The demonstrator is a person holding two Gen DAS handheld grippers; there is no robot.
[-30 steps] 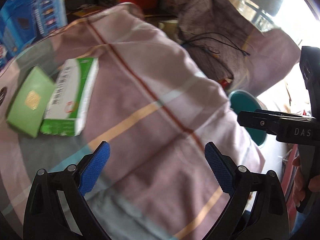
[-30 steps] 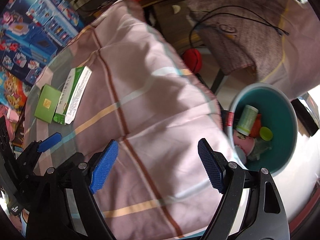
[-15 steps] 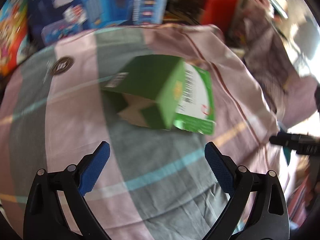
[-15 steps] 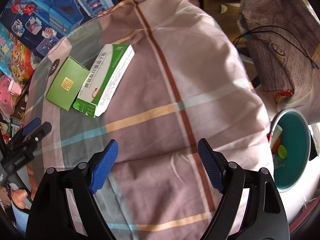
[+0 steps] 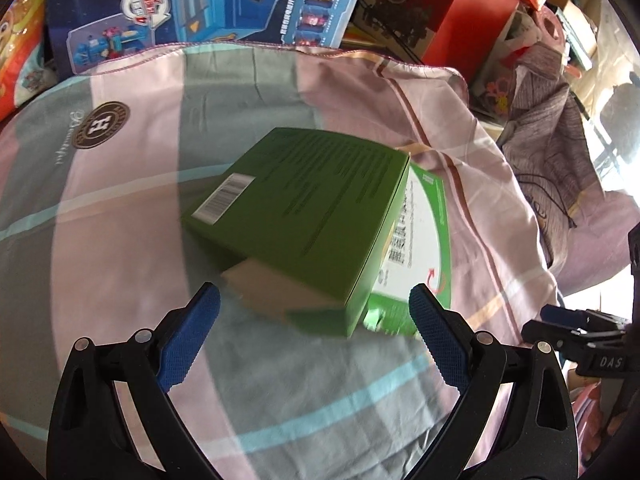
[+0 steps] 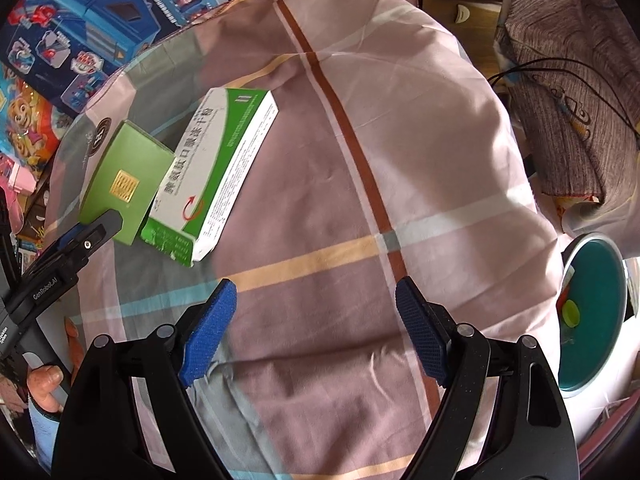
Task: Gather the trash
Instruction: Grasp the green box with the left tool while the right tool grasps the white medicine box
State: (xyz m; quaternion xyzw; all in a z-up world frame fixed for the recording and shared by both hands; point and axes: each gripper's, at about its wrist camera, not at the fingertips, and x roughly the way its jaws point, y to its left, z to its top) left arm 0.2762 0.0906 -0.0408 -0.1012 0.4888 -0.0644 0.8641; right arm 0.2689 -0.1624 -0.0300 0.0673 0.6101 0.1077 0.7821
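Note:
A plain green box [image 5: 304,216] lies on the checked cloth, and a white-and-green medicine box [image 5: 416,248] lies against its right side. My left gripper [image 5: 314,340] is open, just in front of the green box, its open end facing me. In the right wrist view the green box [image 6: 126,180] and the medicine box [image 6: 216,176] lie at the left, with the left gripper [image 6: 80,236] at the green box's near edge. My right gripper [image 6: 312,328] is open and empty over bare cloth. The teal trash bin [image 6: 592,312] stands at the right, below the cloth's edge.
Toy boxes [image 5: 208,4] stand behind the cloth-covered surface [image 6: 360,160]. A grey-brown cloth with a black cable [image 6: 568,80] lies at the back right. A red box [image 5: 460,12] stands far back. The bin holds several pieces of trash.
My left gripper has swung left and closed in on the green box, which now fills its view. My right gripper has turned from the bin toward the two boxes.

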